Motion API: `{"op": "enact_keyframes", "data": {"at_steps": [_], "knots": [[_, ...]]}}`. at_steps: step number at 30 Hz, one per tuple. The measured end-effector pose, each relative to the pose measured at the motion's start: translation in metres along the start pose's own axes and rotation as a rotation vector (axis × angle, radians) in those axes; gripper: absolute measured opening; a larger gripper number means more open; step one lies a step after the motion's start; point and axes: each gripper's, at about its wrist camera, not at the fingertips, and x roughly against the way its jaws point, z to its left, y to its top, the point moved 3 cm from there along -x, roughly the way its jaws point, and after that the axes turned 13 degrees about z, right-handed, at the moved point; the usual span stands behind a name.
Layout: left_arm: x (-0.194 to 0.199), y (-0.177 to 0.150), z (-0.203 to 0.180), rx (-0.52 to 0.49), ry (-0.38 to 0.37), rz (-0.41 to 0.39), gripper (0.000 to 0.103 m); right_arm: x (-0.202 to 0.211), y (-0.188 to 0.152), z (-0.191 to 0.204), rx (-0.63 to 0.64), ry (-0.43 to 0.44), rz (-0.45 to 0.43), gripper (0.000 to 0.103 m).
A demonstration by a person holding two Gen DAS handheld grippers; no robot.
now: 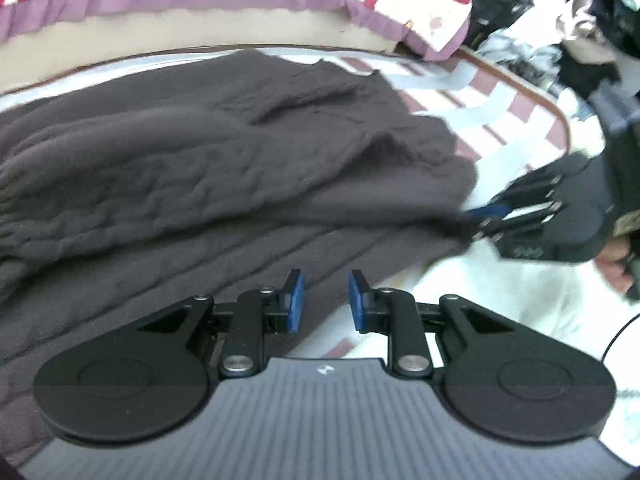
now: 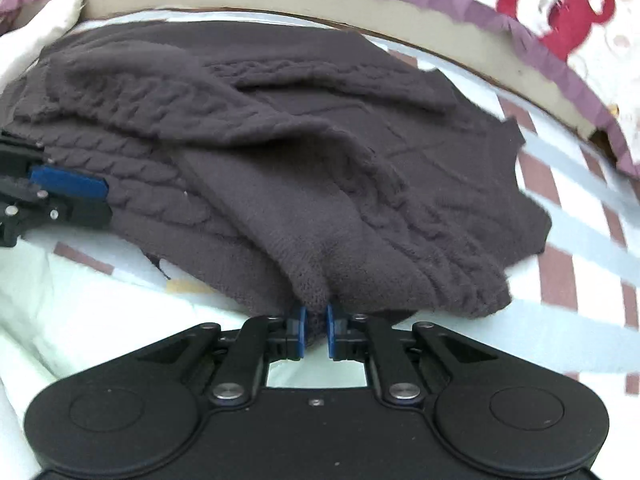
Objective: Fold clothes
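A dark grey cable-knit sweater lies crumpled on a checked bed sheet; it also fills the right wrist view. My left gripper is open and empty, its blue pads just above the sweater's near edge. My right gripper is shut on a fold of the sweater's edge and lifts it slightly. The right gripper also shows in the left wrist view at the sweater's right edge. The left gripper shows at the left of the right wrist view.
A cream pillow with red bear prints and a purple frill lies along the back. A pile of mixed clothes sits at the back right. White bedding lies near the front.
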Motion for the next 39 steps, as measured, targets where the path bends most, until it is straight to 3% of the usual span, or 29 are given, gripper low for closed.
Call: {"op": "enact_keyframes", "data": {"at_steps": [5,6,9,11,13,16,18,19,20,22,24,27,29,31,33,34,36,37,38,39], "knots": [[-0.018,-0.008,-0.008,-0.036,0.025,0.032,0.029,0.008,-0.013,0.003,0.026,0.026,-0.04,0.029],[-0.019,-0.008,-0.009,-0.04,0.033,0.031,0.029,0.009,-0.014,-0.003,0.008,0.053,-0.033,0.036],[-0.02,-0.006,-0.007,-0.024,0.03,0.032,0.032,0.014,-0.017,-0.036,-0.128,0.158,-0.045,0.041],[-0.021,-0.007,-0.004,-0.012,0.014,0.043,0.032,0.023,-0.021,-0.062,-0.263,0.175,-0.088,0.049],[-0.021,-0.007,-0.002,-0.001,0.005,0.044,0.032,0.026,-0.025,-0.087,-0.387,0.165,-0.117,0.064],[-0.023,-0.005,-0.002,0.015,-0.002,0.032,0.033,0.01,-0.03,-0.119,-0.586,0.189,-0.122,0.069],[-0.022,-0.004,-0.005,0.002,-0.004,0.012,0.034,-0.012,-0.034,-0.135,-0.717,0.314,-0.107,0.066],[-0.021,-0.003,-0.007,-0.01,-0.008,0.0,0.035,-0.018,-0.035,-0.137,-0.751,0.373,-0.129,0.042],[-0.02,-0.002,-0.01,-0.022,-0.014,-0.014,0.036,-0.02,-0.036,-0.137,-0.774,0.417,-0.165,0.033],[-0.016,0.002,-0.016,-0.046,-0.04,-0.046,0.039,0.001,-0.031,-0.128,-0.681,0.369,-0.275,0.019],[-0.013,0.006,-0.025,-0.075,-0.07,-0.08,0.043,0.029,-0.021,-0.115,-0.543,0.284,-0.372,0.017],[-0.021,0.02,-0.041,-0.13,-0.096,-0.084,0.052,0.061,0.005,-0.1,-0.374,0.176,-0.397,0.017],[-0.035,0.03,-0.052,-0.172,-0.077,-0.069,0.059,0.068,0.018,-0.093,-0.32,0.128,-0.392,0.016],[-0.052,0.042,-0.059,-0.187,-0.031,-0.067,0.06,0.066,0.024,-0.09,-0.303,0.113,-0.361,0.016],[-0.068,0.053,-0.057,-0.146,-0.017,-0.063,0.06,0.06,0.026,-0.09,-0.302,0.099,-0.318,0.016],[-0.073,0.056,-0.052,-0.114,-0.046,-0.054,0.06,0.057,0.024,-0.091,-0.305,0.09,-0.299,0.016],[-0.082,0.06,-0.043,-0.049,-0.117,-0.032,0.052,0.053,0.016,-0.095,-0.318,0.067,-0.265,0.015],[-0.085,0.059,-0.04,-0.029,-0.174,-0.002,0.019,0.05,0.01,-0.1,-0.329,0.06,-0.247,0.014],[-0.087,0.056,-0.038,0.001,-0.237,0.027,0.012,0.046,0.004,-0.104,-0.34,0.06,-0.228,0.014],[-0.088,0.053,-0.035,0.035,-0.301,0.052,0.012,0.043,-0.002,-0.109,-0.353,0.061,-0.209,0.013]]}}
